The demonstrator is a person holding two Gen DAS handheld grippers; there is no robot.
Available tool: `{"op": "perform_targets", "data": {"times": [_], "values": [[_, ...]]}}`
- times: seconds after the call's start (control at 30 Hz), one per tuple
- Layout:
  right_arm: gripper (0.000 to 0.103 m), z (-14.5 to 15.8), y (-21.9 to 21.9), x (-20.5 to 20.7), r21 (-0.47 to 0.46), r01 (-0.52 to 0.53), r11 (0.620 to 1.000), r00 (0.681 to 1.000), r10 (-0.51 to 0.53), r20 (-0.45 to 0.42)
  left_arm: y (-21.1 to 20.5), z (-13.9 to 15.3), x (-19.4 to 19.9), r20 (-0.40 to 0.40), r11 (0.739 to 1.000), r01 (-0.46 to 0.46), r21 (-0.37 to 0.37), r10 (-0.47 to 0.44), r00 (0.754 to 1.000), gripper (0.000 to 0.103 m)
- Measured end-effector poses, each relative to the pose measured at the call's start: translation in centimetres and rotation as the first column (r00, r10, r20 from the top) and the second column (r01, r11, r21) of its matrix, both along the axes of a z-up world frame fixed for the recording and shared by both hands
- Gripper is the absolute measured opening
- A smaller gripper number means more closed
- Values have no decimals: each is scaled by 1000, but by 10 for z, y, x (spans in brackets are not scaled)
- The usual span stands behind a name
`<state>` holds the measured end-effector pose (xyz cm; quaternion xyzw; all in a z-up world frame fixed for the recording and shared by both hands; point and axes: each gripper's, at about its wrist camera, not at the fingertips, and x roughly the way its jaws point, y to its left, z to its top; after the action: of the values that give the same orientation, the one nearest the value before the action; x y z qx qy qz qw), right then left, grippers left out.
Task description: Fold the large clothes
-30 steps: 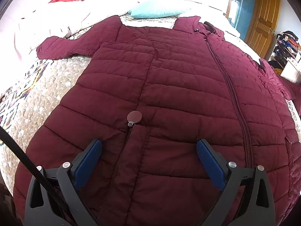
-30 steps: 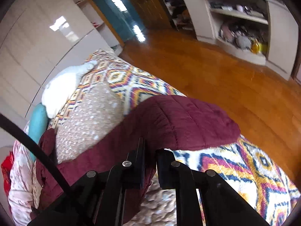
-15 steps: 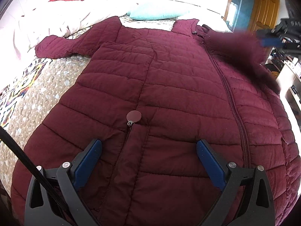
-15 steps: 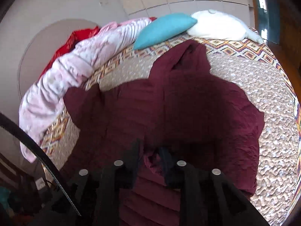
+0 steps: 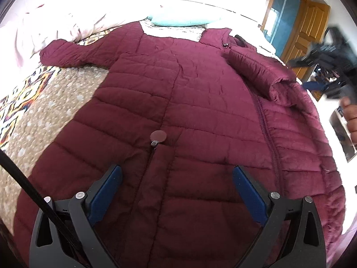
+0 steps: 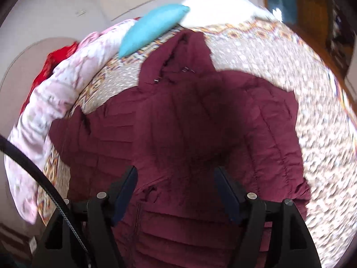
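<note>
The right sleeve [image 5: 258, 73] now lies folded over the red coat [image 5: 178, 134]. Right gripper [image 6: 176, 192] has just been opening, nothing b/w its jaws; left gripper [image 5: 176, 192] wide apart, empty.

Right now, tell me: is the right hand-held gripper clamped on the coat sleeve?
No, the right hand-held gripper stands open above the maroon coat, nothing between its pads.

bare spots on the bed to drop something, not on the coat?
Free: beige bedspread below the left sleeve, and bedspread right of the coat in the right wrist view. Crowded: head end, with pink quilt, teal pillow, white pillow.
</note>
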<state>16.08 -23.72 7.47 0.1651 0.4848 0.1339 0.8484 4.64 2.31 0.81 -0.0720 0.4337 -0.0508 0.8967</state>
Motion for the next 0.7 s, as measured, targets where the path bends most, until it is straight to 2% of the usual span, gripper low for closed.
{"op": "perform_targets", "data": {"times": [0.13, 0.17, 0.2, 0.23, 0.27, 0.3, 0.43, 0.57, 0.63, 0.67, 0.7], "values": [[74, -13, -5, 17, 68, 112, 991, 993, -110, -40, 24, 26, -20, 1, 996, -17, -88, 17, 1000, 99], [61, -13, -2, 23, 66, 131, 989, 991, -128, -45, 31, 32, -24, 8, 996, -23, -89, 24, 1000, 99], [42, -11, 2, 29, 55, 148, 987, 988, -145, -52, 36, 37, -27, 16, 996, -32, -83, 33, 999, 99], [33, -8, 6, 34, 46, 155, 987, 987, -152, -58, 43, 41, -30, 25, 996, -43, -73, 45, 999, 99], [19, -2, 14, 39, 41, 152, 988, 987, -149, -55, 50, 45, -32, 31, 996, -54, -65, 56, 998, 99], [14, 6, 25, 44, 39, 141, 989, 989, -139, -40, 57, 48, -34, 36, 996, -65, -60, 68, 997, 99], [13, 40, 80, 51, 0, 60, 998, 997, -60, 51, 96, 56, -38, 53, 989, -138, -58, 141, 989, 99], [16, 51, 161, 52, -34, -106, 994, 991, 108, 80, 128, 63, -42, 74, 977, -201, -70, 206, 976, 99], [25, 42, 204, 50, -63, -194, 979, 978, 198, 67, 141, 65, -45, 83, 972, -225, -73, 231, 969, 99], [43, 35, 221, 49, -65, -228, 971, 971, 232, 51, 147, 64, -45, 82, 969, -236, -76, 242, 967, 99], [56, 27, 234, 48, -57, -260, 964, 965, 262, 25, 151, 64, -46, 79, 966, -246, -79, 252, 965, 99]]}}
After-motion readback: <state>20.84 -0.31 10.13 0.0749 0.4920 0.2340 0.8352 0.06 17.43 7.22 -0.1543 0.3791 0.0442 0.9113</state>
